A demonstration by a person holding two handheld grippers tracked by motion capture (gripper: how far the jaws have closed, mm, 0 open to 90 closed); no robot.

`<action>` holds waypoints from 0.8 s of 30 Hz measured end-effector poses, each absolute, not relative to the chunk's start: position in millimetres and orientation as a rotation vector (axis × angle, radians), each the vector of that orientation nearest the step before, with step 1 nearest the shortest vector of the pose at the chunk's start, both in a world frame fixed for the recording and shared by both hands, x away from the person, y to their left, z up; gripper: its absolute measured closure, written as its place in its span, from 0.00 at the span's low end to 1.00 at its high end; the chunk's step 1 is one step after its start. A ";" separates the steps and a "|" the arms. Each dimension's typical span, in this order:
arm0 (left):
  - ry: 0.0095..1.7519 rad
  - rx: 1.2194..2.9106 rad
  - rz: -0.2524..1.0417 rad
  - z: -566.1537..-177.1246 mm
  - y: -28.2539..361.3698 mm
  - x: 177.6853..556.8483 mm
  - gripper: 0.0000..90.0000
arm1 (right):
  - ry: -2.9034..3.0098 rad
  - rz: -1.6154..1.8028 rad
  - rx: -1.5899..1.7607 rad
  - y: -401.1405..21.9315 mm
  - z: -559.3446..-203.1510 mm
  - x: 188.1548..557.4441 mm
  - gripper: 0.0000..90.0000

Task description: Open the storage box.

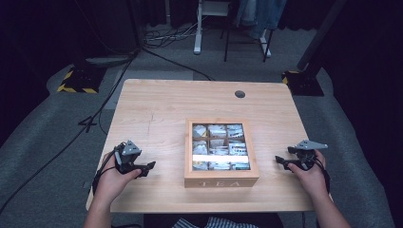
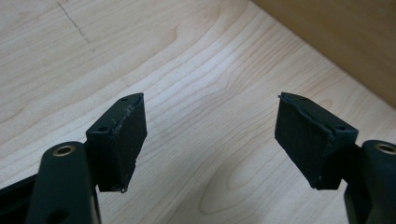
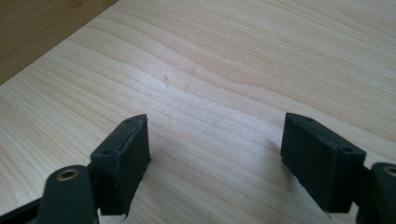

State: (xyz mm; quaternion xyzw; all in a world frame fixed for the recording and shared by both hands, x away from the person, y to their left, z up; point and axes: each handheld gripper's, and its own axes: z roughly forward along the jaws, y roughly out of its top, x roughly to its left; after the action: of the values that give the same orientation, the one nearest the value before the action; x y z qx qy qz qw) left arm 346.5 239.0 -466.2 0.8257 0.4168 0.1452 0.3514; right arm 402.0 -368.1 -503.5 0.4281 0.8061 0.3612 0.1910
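A wooden tea box point(image 1: 221, 178) marked TEA stands near the table's front edge, its lid shut with a glass window over compartments of tea bags. My left gripper point(image 1: 148, 168) rests on the table to the box's left, held by a hand, jaws pointing at the box. In the left gripper view the left gripper point(image 2: 210, 140) is open over bare wood, the box's side point(image 2: 341, 42) at the upper right. My right gripper point(image 1: 279, 161) rests to the box's right. Seen from its own camera, the right gripper point(image 3: 215, 156) is open and empty, with the box wall point(image 3: 37, 32) at the upper left.
The light wooden table point(image 1: 157, 109) has a round cable hole point(image 1: 240, 94) at the back right. Beyond it lie grey floor, cables and stand bases point(image 1: 81, 80). Bare tabletop lies behind and beside the box.
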 end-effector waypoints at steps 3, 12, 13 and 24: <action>1.066 2.122 0.373 -458.1 237.9 342.9 0.29 | 2.264 1.014 1.203 -368.1 -503.5 402.0 0.26; 1.023 2.113 0.376 -440.4 230.2 333.2 0.29 | 2.264 1.015 1.203 -368.1 -503.5 402.0 0.26; 1.023 2.113 0.376 -440.4 230.2 333.2 0.29 | 2.264 1.015 1.203 -368.1 -503.5 402.0 0.26; 0.927 2.106 0.341 -419.8 204.4 319.0 0.29 | 2.264 1.015 1.202 -368.1 -503.5 402.0 0.26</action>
State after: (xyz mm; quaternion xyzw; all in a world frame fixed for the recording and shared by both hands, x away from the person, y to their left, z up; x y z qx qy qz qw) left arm 319.0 204.4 -419.8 0.8311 0.3660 0.1346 0.3965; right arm 402.0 -368.1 -503.5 0.4281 0.8061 0.3612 0.1910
